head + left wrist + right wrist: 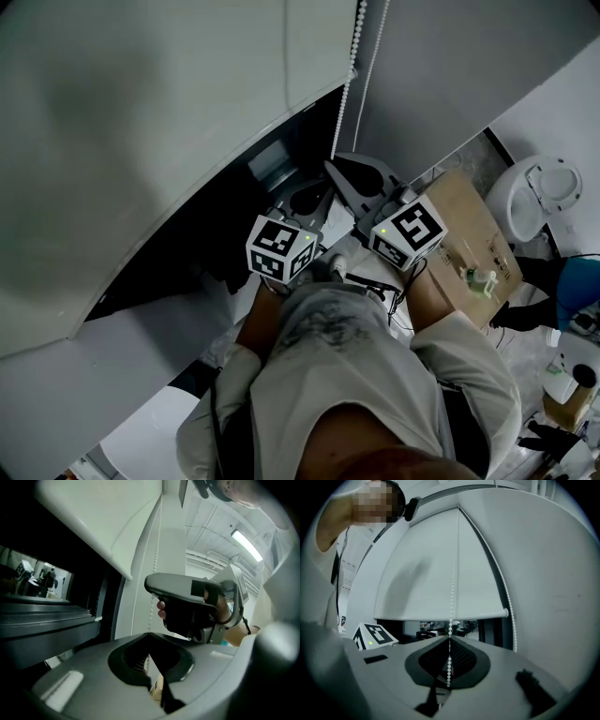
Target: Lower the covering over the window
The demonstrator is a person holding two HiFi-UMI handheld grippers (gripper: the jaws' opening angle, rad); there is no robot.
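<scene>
A white roller blind (440, 573) hangs partway down over the dark window (436, 627), its bottom rail (440, 613) level. Its white bead chain (453, 592) drops straight into the closed jaw tips of my right gripper (450, 638), and a short length dangles inside the jaw hollow. The loop's other strand (509, 611) runs down beside the wall. My left gripper (149, 634) is shut on the bead chain (153, 597) too, just under the right gripper (187, 604). In the head view both grippers, the left gripper (302, 202) and the right gripper (361, 180), sit side by side below the blind (169, 122) and the chain (350, 75).
A cardboard box (478, 234) with a small bottle (481, 279) stands at the right, with a round white fixture (539, 192) beyond it. The grey wall (450, 66) flanks the window on the right. The person's torso fills the lower middle of the head view.
</scene>
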